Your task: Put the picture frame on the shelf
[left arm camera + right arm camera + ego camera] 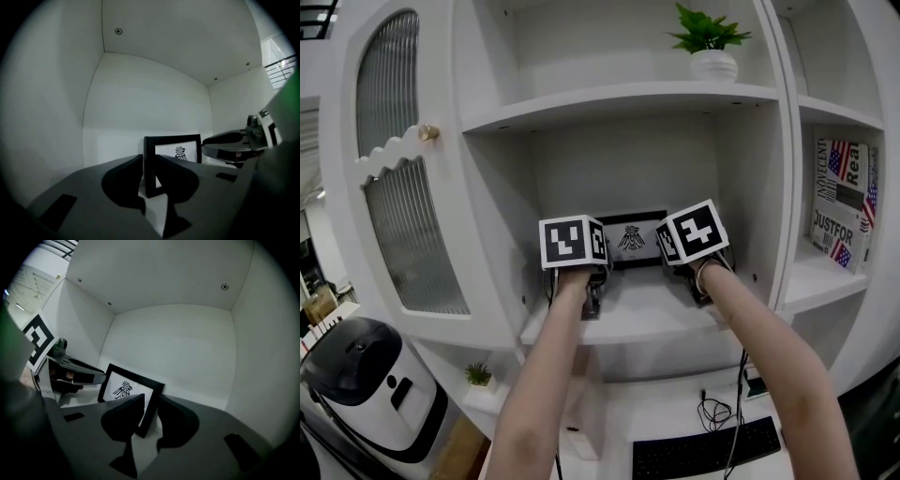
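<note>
While the frame stands upright on the middle shelf, near the back wall, both claws pinch it. The left gripper has its jaws closed on the frame's left edge; the right gripper clamps the right edge. The frame's foot seems to rest on the board, though the dim views leave that unsure. A plant sits one shelf up.

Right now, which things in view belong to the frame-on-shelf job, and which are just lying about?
Job:
- picture frame, clamped at both side edges
- left gripper
- right gripper
- shelf below the frame

Lying about:
- potted plant, shelf above
- flag-print books, right compartment
- keyboard
- cable
- ribbed-glass door
</note>
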The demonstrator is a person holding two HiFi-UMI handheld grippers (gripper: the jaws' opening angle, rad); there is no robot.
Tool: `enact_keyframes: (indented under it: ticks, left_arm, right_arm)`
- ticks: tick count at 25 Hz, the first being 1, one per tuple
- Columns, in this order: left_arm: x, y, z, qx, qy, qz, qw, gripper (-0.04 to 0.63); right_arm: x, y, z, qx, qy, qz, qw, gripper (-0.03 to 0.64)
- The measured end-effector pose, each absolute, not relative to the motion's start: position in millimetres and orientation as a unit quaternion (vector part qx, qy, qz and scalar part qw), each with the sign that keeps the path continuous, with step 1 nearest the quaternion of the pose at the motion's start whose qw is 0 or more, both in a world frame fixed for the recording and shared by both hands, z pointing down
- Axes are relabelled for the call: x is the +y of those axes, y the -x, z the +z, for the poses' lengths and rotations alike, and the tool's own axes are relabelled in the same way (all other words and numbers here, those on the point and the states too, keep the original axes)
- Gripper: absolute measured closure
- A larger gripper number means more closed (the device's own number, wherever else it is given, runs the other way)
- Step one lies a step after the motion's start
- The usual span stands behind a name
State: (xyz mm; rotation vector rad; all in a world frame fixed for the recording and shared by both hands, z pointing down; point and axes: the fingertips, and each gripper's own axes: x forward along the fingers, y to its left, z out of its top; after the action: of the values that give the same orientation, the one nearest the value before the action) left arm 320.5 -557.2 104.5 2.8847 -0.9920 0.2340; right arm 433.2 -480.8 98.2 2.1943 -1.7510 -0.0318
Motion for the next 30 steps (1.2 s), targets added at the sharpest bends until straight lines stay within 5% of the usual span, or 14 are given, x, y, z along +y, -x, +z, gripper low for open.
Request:
enact_keyframes:
  ticks: [30]
  left_arm:
    - [-454.5,-255.0,54.8,-0.315,-0.946,-0.007,-0.081,0.528]
  right_arm:
    - [-380.7,-368.6,59.9,-0.641,-0.758,-0.095,0.069,0.538]
